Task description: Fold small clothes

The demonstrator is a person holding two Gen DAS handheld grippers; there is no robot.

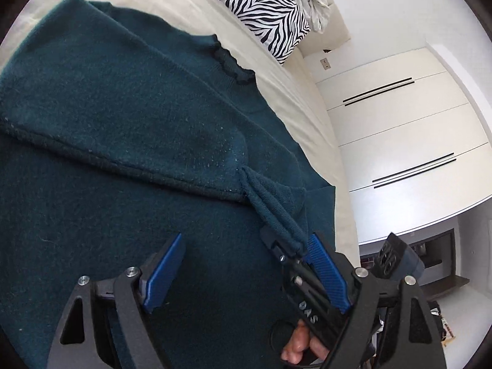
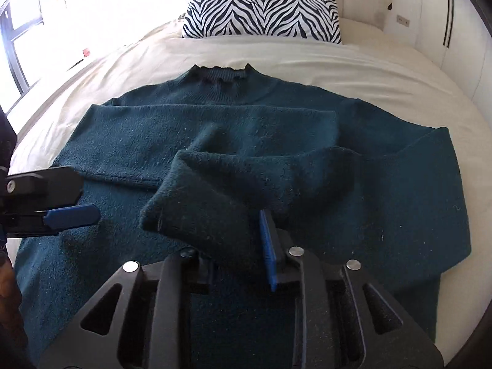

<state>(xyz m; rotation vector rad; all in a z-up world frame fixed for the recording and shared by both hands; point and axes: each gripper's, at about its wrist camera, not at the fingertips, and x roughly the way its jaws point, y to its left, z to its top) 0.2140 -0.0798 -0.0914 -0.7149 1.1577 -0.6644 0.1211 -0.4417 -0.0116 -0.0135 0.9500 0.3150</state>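
Bed (image 2: 369,70): cream sheet, flat, fine as a folding surface.

Sweater (image 2: 399,215): dark teal, face up. The body spreads ahead of and under both sets of fingers, with the collar at the far end.

Folded sleeve (image 2: 215,123): already lies across the chest, beyond the right fingertips.

Held sleeve (image 2: 230,178): comes in from the right side and runs into the right gripper (image 2: 233,255). The fingers are pinching it. The left wrist view shows the knit gathered into a tight ridge at that grip. The cuff (image 2: 156,212) sticks out past the left finger, unsupported.

Left gripper (image 1: 246,273): pads (image 1: 163,273) spread wide, nothing between them. It hovers over the sweater body off to the left of the right fingers.

Step, as I read it: lay the second sleeve across the first.

To do it well:
- Carry the sleeve low and level so the cuff doesn't flop under itself.
- Keep it parallel to the folded sleeve and just on the near side of it.
- Set the cuff down before letting go, then back the fingers out along the sleeve, not upward, because the knit will snag and lift.
- The left pads can press the body to stop it dragging.

Risk: the bunched ridge stays in as a crease, so flatten it after release.
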